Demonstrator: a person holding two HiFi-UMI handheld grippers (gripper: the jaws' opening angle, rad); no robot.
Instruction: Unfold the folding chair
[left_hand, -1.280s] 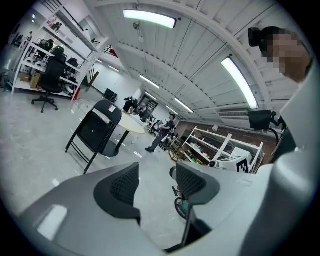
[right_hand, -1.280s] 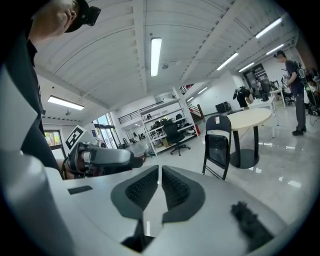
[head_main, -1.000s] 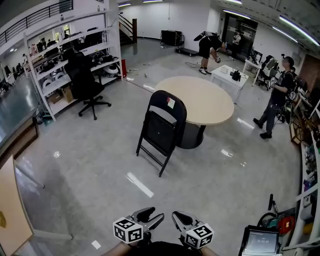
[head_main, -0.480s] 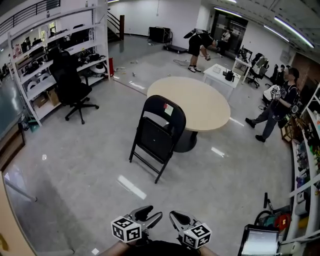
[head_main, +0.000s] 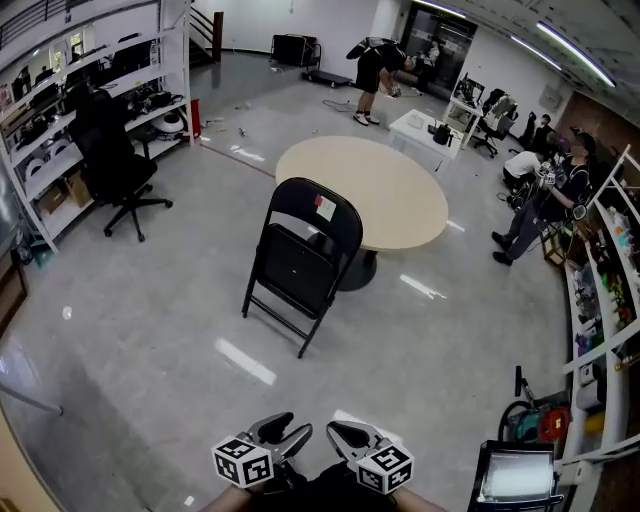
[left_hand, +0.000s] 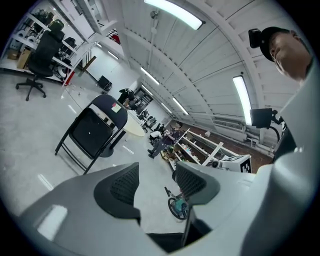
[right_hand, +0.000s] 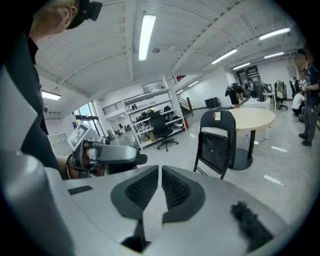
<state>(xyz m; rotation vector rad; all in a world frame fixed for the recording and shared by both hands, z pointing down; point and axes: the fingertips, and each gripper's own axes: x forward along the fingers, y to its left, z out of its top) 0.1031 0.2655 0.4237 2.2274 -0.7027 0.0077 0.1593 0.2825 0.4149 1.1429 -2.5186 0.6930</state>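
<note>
**A:** Where are our grippers at?

**B:** Both sit low at our near edge. Our left gripper is spread with nothing between its jaws. Our right gripper is pressed together, empty too.

**A:** And the folding chair?

**B:** The black folding chair stands upright on the grey floor, not unfolded yet and well apart from us. Its back is just beside the near rim of the round worktop.

**A:** Room to move?

**B:** Loads. We've got open floor up to the chair, and left of it out to the office chair and shelves. The right is tighter: a cart with a screen near us, racks along the wall, and a person standing past the worktop's right edge.
</note>
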